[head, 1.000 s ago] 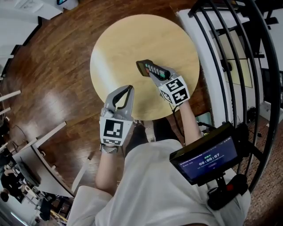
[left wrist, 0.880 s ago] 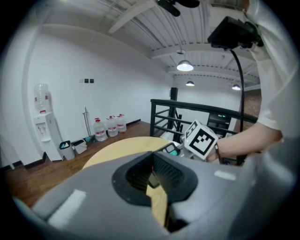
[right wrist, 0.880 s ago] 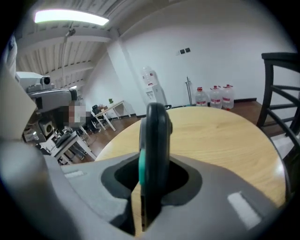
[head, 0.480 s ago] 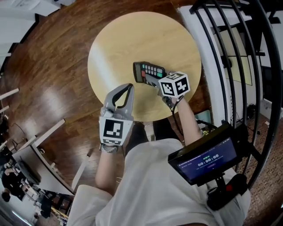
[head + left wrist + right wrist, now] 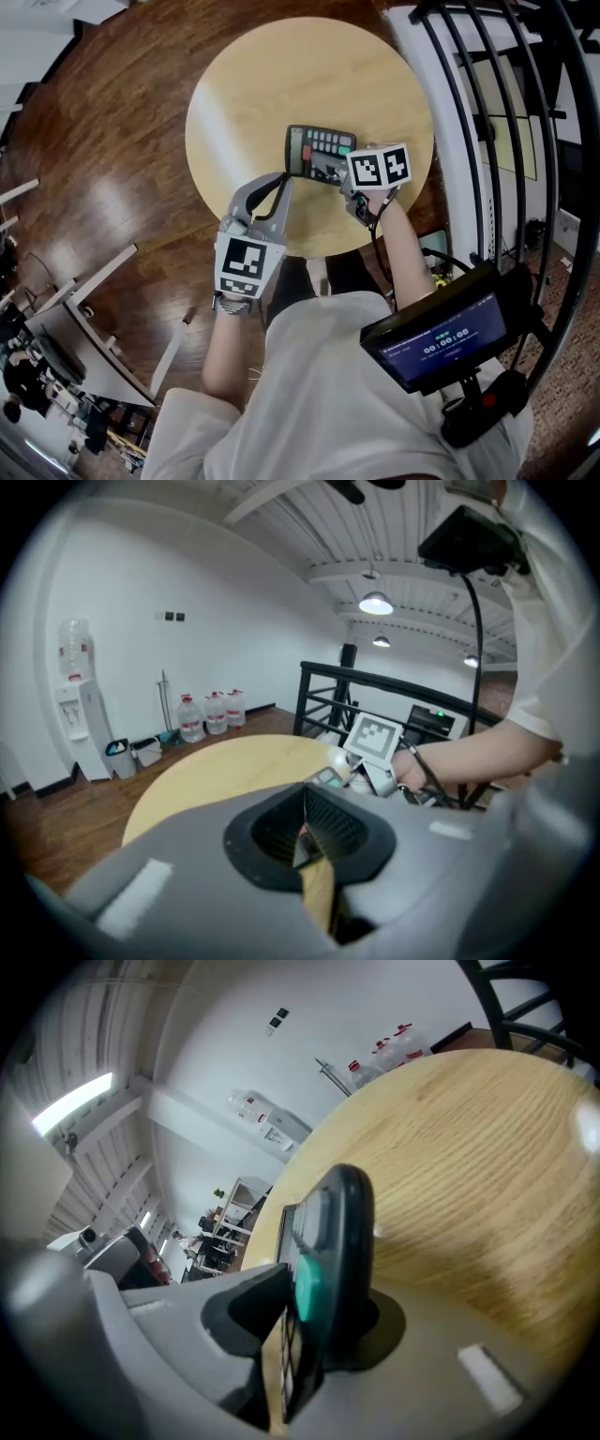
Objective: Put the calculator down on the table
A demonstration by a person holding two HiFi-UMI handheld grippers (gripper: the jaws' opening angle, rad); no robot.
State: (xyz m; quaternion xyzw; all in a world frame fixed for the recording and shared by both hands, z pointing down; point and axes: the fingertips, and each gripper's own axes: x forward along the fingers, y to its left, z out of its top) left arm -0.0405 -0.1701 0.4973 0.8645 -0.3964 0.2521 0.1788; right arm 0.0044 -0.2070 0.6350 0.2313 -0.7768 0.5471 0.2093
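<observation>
The right gripper [image 5: 334,174] clamps the calculator [image 5: 317,150] by its right end, long axis running leftward, keys up, low over the table [image 5: 253,84]; the left gripper [image 5: 278,182], jaws together, hangs lower left

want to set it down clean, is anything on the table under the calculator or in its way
Nothing visible does. The table is bare around the calculator, which the right gripper holds. The shut left gripper is close to the calculator's near corner, but it looks to be off to the side, not under it.
</observation>
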